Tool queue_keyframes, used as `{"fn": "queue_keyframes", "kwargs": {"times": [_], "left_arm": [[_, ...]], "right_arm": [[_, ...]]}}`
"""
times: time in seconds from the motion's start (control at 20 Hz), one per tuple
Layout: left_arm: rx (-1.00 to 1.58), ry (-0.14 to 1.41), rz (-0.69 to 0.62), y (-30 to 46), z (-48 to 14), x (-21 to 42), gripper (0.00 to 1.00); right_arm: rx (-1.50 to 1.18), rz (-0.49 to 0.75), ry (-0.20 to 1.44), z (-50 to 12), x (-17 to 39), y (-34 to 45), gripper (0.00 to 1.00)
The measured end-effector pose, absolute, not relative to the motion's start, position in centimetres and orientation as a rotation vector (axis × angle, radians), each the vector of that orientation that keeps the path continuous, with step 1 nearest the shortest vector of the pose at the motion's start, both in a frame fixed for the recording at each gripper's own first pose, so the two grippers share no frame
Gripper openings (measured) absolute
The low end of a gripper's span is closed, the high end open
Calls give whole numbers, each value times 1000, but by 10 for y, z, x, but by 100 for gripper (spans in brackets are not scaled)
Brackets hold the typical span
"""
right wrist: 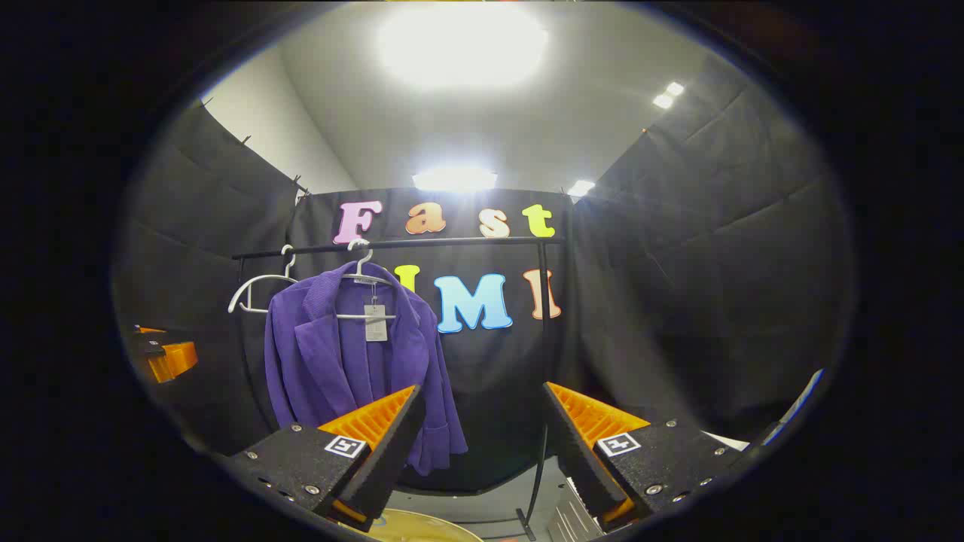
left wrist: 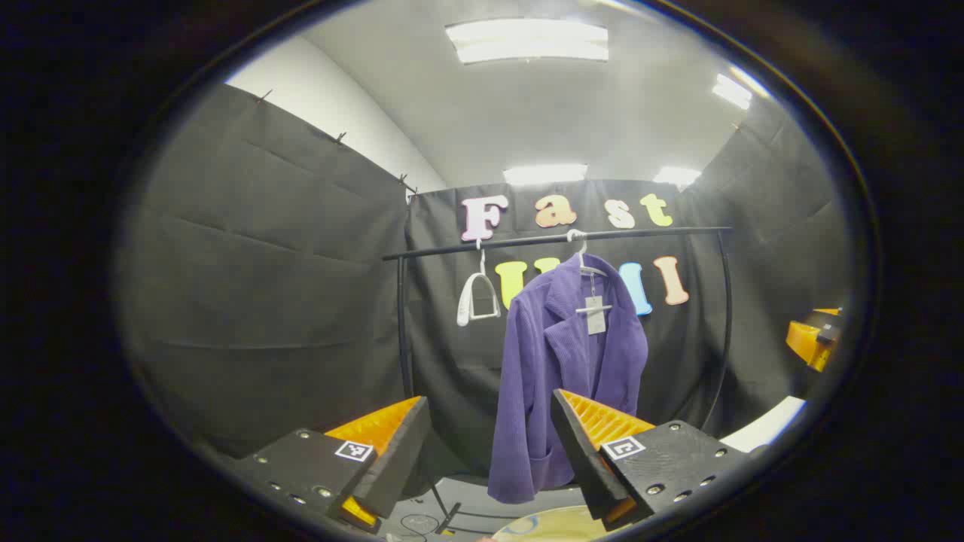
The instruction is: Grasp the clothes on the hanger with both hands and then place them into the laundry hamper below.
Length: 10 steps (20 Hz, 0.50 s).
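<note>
A purple jacket [left wrist: 561,361] hangs on a white hanger [left wrist: 584,260] from a black rail [left wrist: 527,242], with a paper tag at its collar. My left gripper [left wrist: 488,406] is open and empty, well short of the jacket, which shows between and behind its fingers. In the right gripper view the jacket [right wrist: 339,361] hangs left of centre on its hanger [right wrist: 364,272]. My right gripper [right wrist: 482,393] is also open and empty, and points to the right of the jacket. A pale yellow hamper rim [left wrist: 546,527] [right wrist: 422,531] peeks in below both grippers.
An empty white hanger [left wrist: 476,297] [right wrist: 256,290] hangs further left on the rail. The rack's black uprights [left wrist: 401,324] [right wrist: 544,331] stand at each end. Each view catches the other gripper [left wrist: 812,339] [right wrist: 166,355] at its side edge. Black cloth walls close in the booth.
</note>
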<state>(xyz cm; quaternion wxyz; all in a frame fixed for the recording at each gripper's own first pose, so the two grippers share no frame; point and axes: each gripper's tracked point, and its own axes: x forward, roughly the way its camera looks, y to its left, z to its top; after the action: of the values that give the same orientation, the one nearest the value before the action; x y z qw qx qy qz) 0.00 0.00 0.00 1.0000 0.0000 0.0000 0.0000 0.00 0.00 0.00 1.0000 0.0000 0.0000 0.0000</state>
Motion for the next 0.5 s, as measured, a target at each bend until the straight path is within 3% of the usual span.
{"fn": "queue_keyframes", "kwargs": {"times": [0.35, 0.4, 0.45, 0.5], "left_arm": [[0, -2, -14, -2, -2, 0, 93], [-1, 1, -15, -5, -3, 0, 87], [-1, 1, -17, -10, -5, 1, 87], [0, 2, -18, -11, -4, 2, 99]], "right_arm": [[-6, -1, 7, -2, 2, -3, 95], [-7, 0, 11, -4, 3, -3, 95], [-9, -2, 14, -5, 3, -4, 95], [-9, -5, 16, -5, 3, -5, 95]]}}
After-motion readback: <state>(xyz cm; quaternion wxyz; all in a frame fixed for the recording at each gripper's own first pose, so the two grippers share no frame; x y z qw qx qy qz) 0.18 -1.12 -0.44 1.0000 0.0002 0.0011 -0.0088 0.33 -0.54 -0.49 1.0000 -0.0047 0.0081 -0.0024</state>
